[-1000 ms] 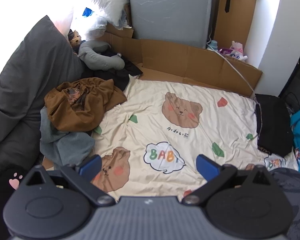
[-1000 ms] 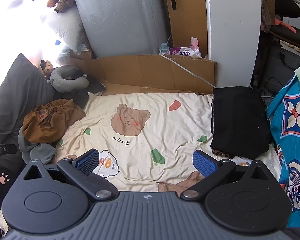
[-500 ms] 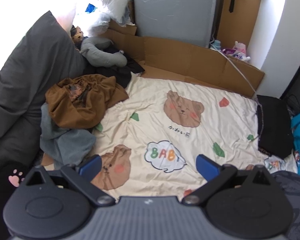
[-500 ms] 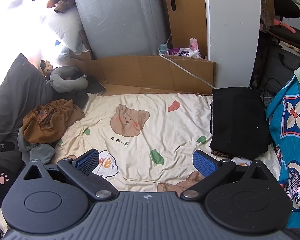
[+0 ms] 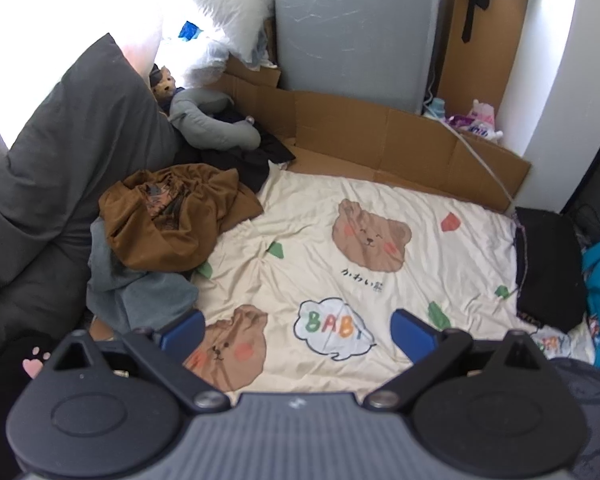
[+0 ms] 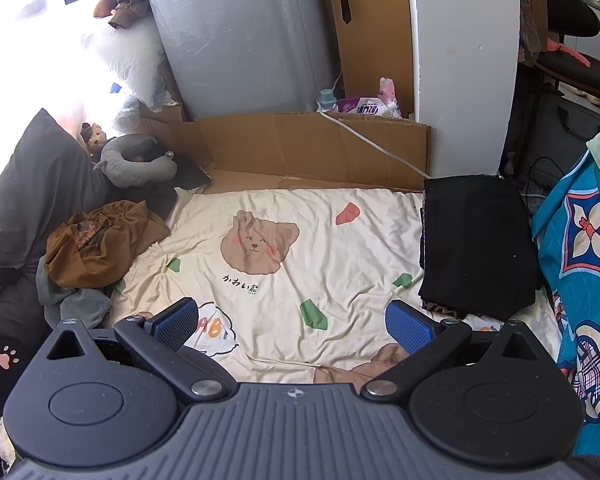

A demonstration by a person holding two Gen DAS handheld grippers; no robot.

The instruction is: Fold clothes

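Observation:
A crumpled brown garment [image 5: 172,220] lies on a grey garment [image 5: 140,292] at the left edge of the cream bear-print sheet [image 5: 340,240]; both also show in the right wrist view, the brown one [image 6: 100,244] above the grey one [image 6: 76,304]. A folded black garment [image 6: 476,244] lies at the sheet's right edge, also in the left wrist view [image 5: 548,268]. My left gripper [image 5: 298,330] is open and empty above the sheet's near part. My right gripper [image 6: 292,322] is open and empty, also over the sheet.
A dark grey pillow [image 5: 60,184] and a grey neck pillow [image 5: 212,128] sit at the left. A cardboard wall [image 6: 312,148] and a grey appliance [image 6: 240,40] stand behind the sheet. A blue patterned cloth [image 6: 580,260] hangs at the right.
The left gripper has drifted slightly forward and left, so the clothes pile sits a little lower in its view. The right gripper has barely moved. Both stay open.

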